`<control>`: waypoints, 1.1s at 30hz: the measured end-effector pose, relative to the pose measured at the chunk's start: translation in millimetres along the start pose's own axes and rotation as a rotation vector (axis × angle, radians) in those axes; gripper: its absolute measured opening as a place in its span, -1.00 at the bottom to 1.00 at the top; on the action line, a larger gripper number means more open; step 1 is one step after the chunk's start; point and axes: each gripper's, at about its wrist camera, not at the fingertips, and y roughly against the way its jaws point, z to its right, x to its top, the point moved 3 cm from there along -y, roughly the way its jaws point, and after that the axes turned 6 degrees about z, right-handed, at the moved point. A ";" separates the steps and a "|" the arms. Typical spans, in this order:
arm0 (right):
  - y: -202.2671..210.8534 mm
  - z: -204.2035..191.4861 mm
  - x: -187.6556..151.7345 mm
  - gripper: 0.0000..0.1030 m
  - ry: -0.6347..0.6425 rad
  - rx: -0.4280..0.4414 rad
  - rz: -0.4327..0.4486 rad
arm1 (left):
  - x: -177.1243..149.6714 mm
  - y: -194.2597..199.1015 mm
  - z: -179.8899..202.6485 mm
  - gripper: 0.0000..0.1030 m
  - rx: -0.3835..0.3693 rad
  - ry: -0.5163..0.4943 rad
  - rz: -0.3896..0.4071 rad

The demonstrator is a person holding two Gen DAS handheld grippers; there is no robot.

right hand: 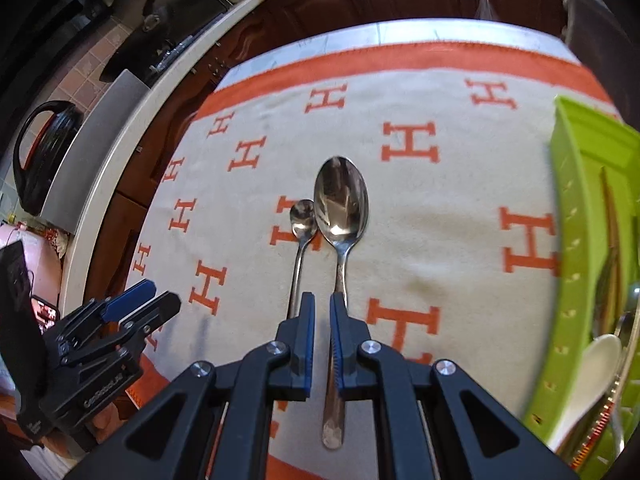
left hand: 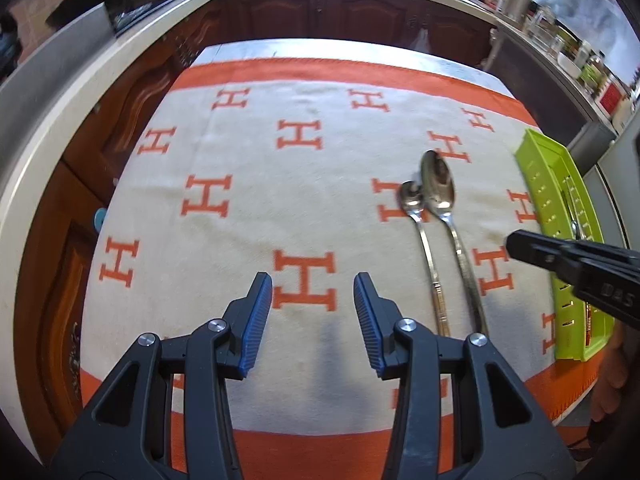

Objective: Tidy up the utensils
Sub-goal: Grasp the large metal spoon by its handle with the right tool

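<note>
Right hand-held gripper [right hand: 321,300] is hovering above the two spoons with its jaws nearly closed and nothing between them, while I am keeping the left hand-held gripper [left hand: 313,280] partly open and empty over bare cloth. Both spoons are lying side by side on the orange-and-cream cloth [left hand: 240,152] covering the bench, bowls pointing away from me: the large spoon [right hand: 340,200] is running right under the right fingers, the small spoon [right hand: 303,216] touching or almost touching its left side. To do this well I am judging that the jaws need widening first, then closing across the large handle alone, since the neighbouring handle is crowding the left finger. Off to the right, the green tray [right hand: 576,184] is waiting, already carrying a white spoon [right hand: 592,364] and other cutlery.
</note>
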 end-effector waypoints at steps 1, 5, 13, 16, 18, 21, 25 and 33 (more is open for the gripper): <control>-3.3 1.6 1.0 -0.85 -0.008 0.001 -0.005 | -0.8 -1.3 -3.1 -0.24 0.001 0.005 -0.003; -12.6 3.9 4.6 -0.85 -0.010 -0.013 -0.009 | -5.0 -6.5 -11.1 -0.24 -0.003 0.020 -0.010; -23.1 4.8 10.4 -0.84 0.013 0.014 -0.017 | -9.4 -13.0 -22.3 -0.24 -0.010 0.047 -0.024; -23.8 7.2 11.2 -0.84 0.013 0.040 -0.014 | -9.9 -14.7 -26.7 -0.24 -0.013 0.061 -0.027; -24.9 8.9 12.0 -0.86 0.008 0.058 -0.013 | -11.1 -16.1 -27.7 -0.24 -0.015 0.066 -0.032; -25.0 13.6 12.0 -0.88 -0.012 0.080 -0.013 | -13.1 -17.8 -27.6 -0.24 -0.019 0.066 -0.038; -23.6 7.7 11.1 -0.89 0.010 0.034 -0.003 | -14.5 -17.3 -25.8 -0.24 -0.025 0.067 -0.040; -4.2 -15.9 4.7 -0.97 0.219 -0.248 0.084 | -15.1 -10.3 -25.5 -0.24 -0.030 0.064 -0.021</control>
